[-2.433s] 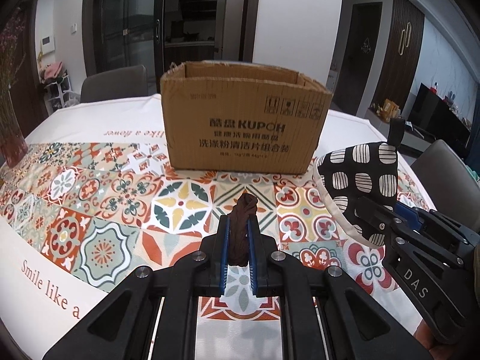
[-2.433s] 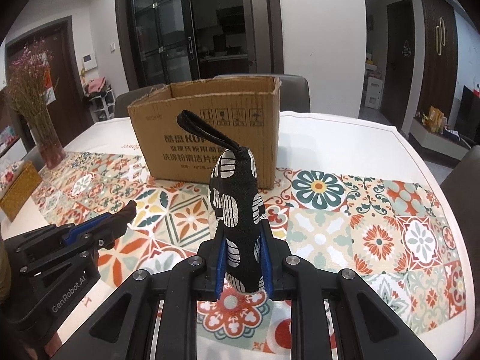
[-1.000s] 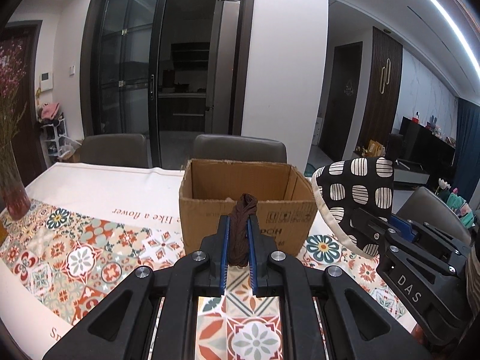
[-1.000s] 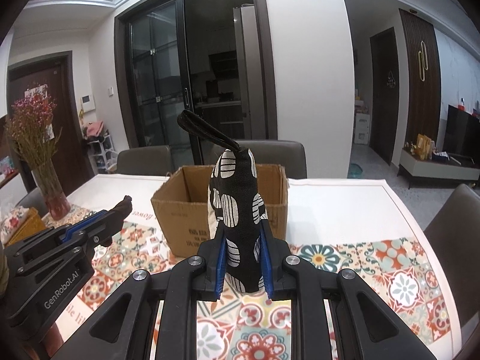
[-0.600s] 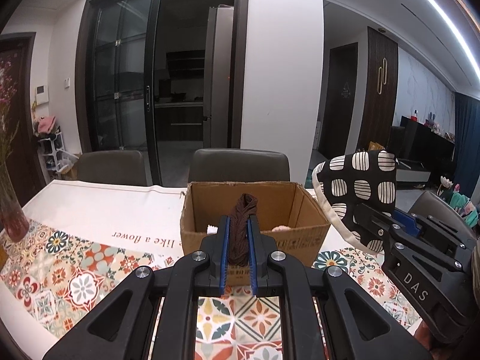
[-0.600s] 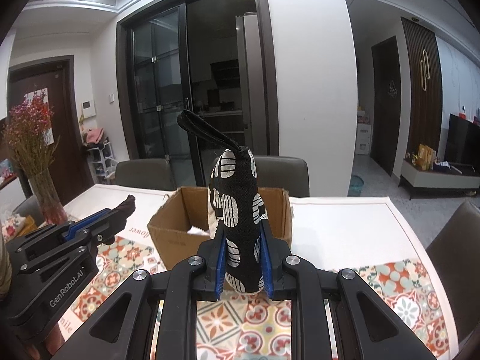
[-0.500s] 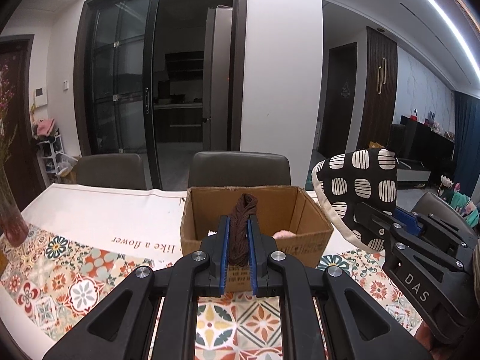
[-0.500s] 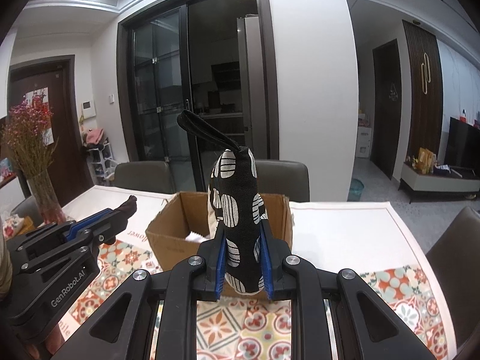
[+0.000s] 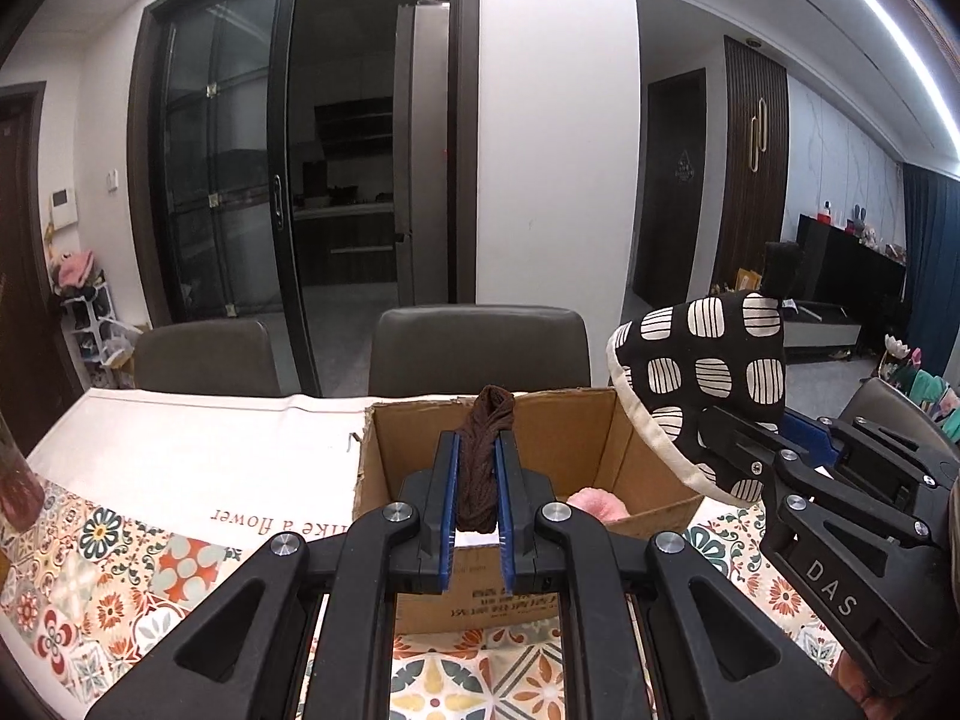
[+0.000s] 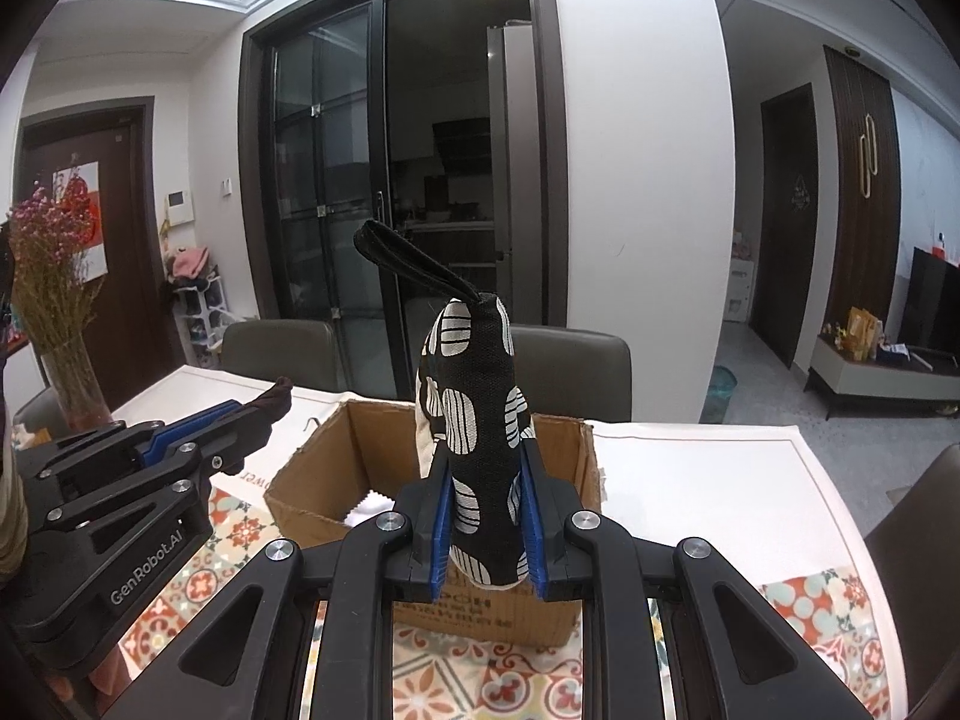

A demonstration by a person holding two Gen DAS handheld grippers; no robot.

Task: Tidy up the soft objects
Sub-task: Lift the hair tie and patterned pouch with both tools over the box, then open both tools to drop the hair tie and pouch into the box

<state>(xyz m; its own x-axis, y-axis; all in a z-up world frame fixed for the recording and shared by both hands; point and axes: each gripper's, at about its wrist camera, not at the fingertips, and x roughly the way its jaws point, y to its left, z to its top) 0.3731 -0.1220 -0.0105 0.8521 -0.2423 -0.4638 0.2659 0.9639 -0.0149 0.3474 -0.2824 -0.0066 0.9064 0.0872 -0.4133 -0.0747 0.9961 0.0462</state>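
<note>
- Left gripper (image 9: 478, 456): blue-padded fingers (image 9: 449, 480) pinch a twisted brown fabric bundle (image 9: 483, 462), its knotted tip beyond the fingertips.
- Right gripper (image 10: 480, 474): fingers clamp a black oven mitt (image 10: 471, 420) with striped white patches, cream trim and a hanging loop.
- Beyond both finger pairs: open corrugated cardboard box (image 9: 624, 456) on a patterned tablecloth (image 9: 120, 564), holding a pink soft item (image 9: 597, 504).

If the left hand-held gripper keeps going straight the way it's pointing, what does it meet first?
Probably the cardboard box: the left hand-held gripper, shut on the brown cloth, points at its open top. It looks headed inside, toward the far wall, though depth is unclear.
</note>
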